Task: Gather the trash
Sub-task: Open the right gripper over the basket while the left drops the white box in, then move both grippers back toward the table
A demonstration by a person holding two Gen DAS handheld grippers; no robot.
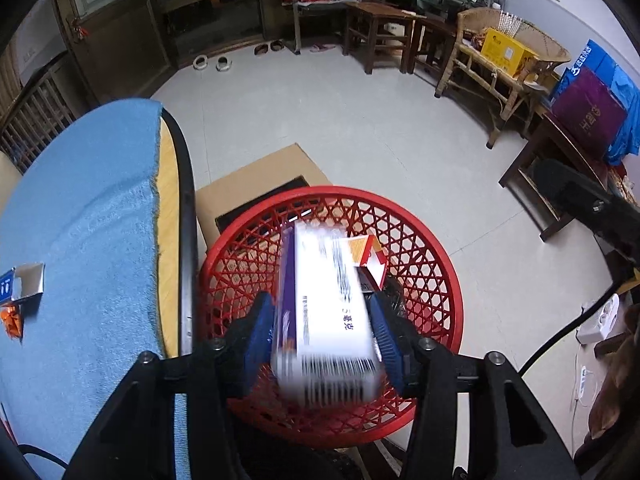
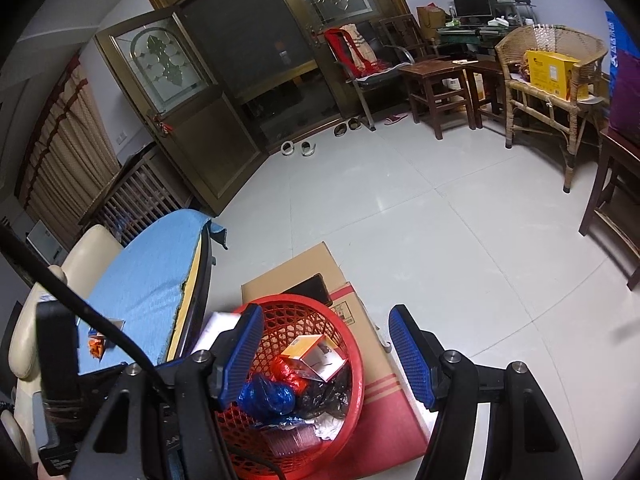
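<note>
My left gripper (image 1: 325, 326) clutched one blurred white box (image 1: 328, 312) over one red basket (image 1: 440, 264), my right gripper (image 2: 328, 354) gaped empty.

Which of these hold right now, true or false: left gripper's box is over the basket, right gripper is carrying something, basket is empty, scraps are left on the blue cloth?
1. The left gripper has the white and purple cardboard box between its fingers, above the red plastic lattice basket. True.
2. The right gripper carries a piece of trash. False: its fingers are spread with nothing between them.
3. The basket is empty. False: it holds a small orange and white carton and crumpled bags.
4. Small scraps lie on the blue towel-covered table. True.
</note>
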